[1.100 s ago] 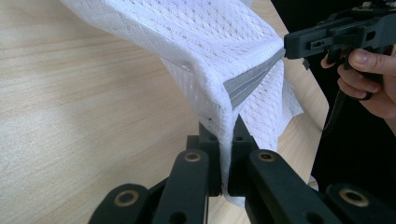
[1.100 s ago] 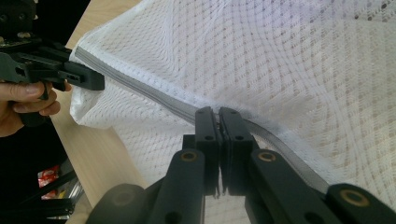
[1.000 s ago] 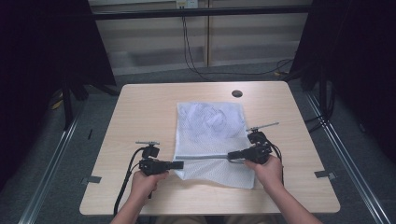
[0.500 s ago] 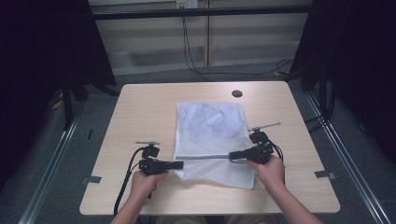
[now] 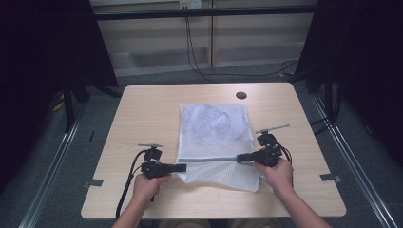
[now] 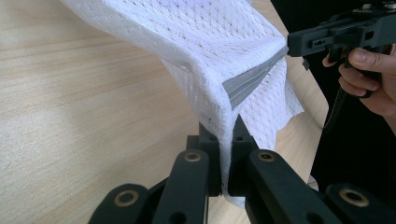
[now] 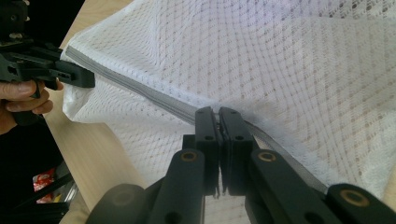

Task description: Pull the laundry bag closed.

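A white mesh bag (image 5: 216, 135) lies flat in the middle of the wooden table (image 5: 152, 109), with a grey zipper strip (image 5: 209, 160) running across its near end. My left gripper (image 5: 183, 167) is shut on the bag's left edge at the end of the zipper. My right gripper (image 5: 239, 158) is shut on the zipper's right end. In the left gripper view the mesh bag (image 6: 210, 42) rises from my closed left gripper (image 6: 226, 140), and the zipper (image 6: 252, 77) stretches toward the other gripper (image 6: 345, 32). In the right gripper view my right gripper (image 7: 218, 114) pinches the zipper (image 7: 140, 88) on the mesh bag (image 7: 303, 70).
A dark round hole (image 5: 241, 95) sits in the tabletop near the far edge. Cables (image 5: 199, 61) hang down and run along the floor behind the table. Metal floor rails (image 5: 52, 166) flank both sides. Bare wood lies to the left and right of the bag.
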{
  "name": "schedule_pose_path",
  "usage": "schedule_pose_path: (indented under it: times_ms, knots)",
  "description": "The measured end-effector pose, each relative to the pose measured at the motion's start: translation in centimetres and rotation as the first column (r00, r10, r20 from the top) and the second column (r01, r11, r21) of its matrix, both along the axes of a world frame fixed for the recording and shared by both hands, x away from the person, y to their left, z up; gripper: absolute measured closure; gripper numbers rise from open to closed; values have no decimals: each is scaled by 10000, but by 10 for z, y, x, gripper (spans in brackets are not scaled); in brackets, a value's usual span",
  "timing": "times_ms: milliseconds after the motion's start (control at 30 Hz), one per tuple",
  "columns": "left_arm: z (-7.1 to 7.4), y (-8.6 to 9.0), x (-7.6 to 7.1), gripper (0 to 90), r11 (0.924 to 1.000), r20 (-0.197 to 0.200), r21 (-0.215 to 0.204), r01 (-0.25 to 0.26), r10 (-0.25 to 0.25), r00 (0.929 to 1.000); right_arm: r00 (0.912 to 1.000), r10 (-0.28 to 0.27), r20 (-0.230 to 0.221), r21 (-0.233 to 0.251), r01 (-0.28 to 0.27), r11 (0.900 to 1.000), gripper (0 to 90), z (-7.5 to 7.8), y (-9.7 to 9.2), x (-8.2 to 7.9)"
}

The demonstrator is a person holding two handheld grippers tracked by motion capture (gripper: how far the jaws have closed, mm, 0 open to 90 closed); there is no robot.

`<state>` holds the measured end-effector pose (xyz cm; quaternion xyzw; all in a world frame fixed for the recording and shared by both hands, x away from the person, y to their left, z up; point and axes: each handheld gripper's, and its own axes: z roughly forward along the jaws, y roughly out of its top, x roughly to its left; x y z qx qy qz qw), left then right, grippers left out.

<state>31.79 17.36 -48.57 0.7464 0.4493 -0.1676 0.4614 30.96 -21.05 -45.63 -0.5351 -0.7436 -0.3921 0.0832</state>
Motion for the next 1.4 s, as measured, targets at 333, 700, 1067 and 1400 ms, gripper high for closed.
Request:
schedule_pose_path:
  times_ms: [333,700,1067,1400]
  knots:
    - [0,-1,0,888,10000,-54,-46,-23,23,10000,10000,-3,-7,-75,3,10000,872,-1,-2,0]
    - [0,1,0,888,10000,-3,-48,-21,21,10000,10000,-82,-7,-123,82,9999,871,0,-6,-1]
    - [0,1,0,888,10000,-40,-69,-29,28,10000,9998,-192,-10,-168,191,9997,871,1,-12,-2]
    - [0,0,0,888,10000,-76,-62,-52,51,10000,9997,-255,-3,-144,255,9996,871,2,-17,-3]
